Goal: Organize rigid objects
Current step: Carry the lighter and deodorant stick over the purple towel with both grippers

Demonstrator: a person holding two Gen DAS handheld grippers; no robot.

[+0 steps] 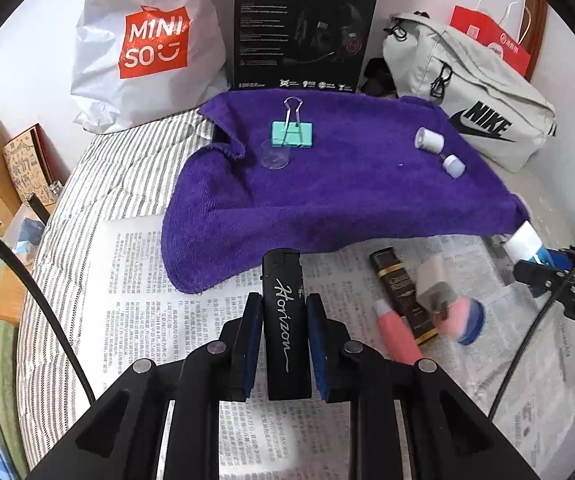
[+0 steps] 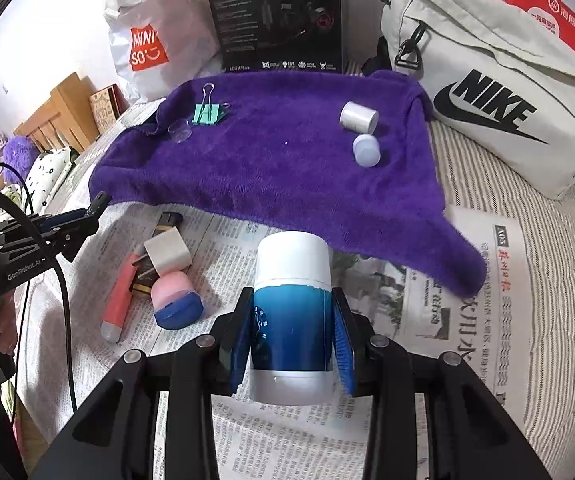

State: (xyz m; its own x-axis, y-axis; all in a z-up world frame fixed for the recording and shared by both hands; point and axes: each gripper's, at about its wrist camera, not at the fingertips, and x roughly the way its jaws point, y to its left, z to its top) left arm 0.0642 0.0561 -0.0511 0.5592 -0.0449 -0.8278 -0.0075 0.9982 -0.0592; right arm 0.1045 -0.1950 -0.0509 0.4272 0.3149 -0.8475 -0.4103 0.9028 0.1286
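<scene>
My left gripper is shut on a black lighter marked "Horizon", held above the newspaper in front of the purple towel. My right gripper is shut on a blue-and-white bottle, also near the towel's front edge. On the towel lie a green binder clip, a clear small cup, a white roll and a white cap. On the newspaper lie a pink tube, a dark lighter, a white charger and a pink-blue object.
A Miniso bag, a black headset box, a Nike bag and a red paper bag stand behind the towel. Wooden furniture and a book are at the left. The striped bedding lies under the newspaper.
</scene>
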